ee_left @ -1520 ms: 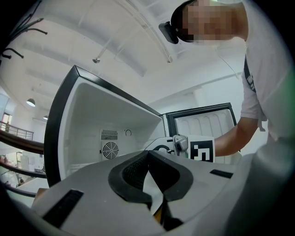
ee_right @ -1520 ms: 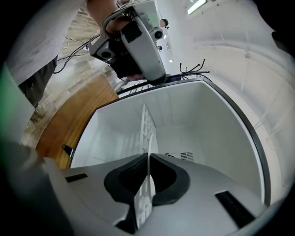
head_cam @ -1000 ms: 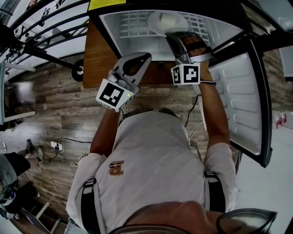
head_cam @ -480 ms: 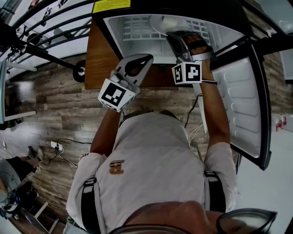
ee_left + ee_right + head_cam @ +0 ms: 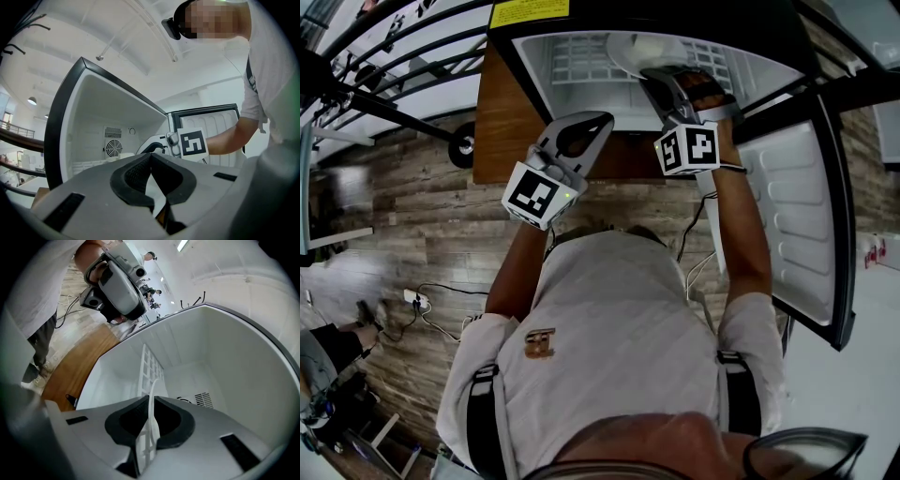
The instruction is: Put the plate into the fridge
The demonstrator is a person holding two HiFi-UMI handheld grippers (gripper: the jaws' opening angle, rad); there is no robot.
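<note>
The right gripper (image 5: 151, 398) is clenched on the rim of the one white plate (image 5: 149, 439), whose thin edge runs straight between the two dark pads. Seen from the head view, this gripper (image 5: 661, 70) reaches into the open fridge (image 5: 502, 56) and holds the plate (image 5: 630, 45) inside the cavity, over the right part of the single white wire shelf (image 5: 574, 58). Whether the plate touches the shelf cannot be told. The left gripper (image 5: 151, 157) has its jaw tips pressed together with nothing between them. It hangs outside the fridge, just in front of the opening and to the left of the right gripper, pointing in. There are two grippers in all, each with one marker cube. The fridge is white inside, with one round fan grille (image 5: 113, 148) on its back wall. Its one door (image 5: 787, 206) stands swung wide at the right. A brown wooden surface (image 5: 502, 127) shows beside and below the opening. The floor (image 5: 403, 230) is grey-brown wood plank, with a power strip and cables (image 5: 417, 300) lying on it to the person's left.
</note>
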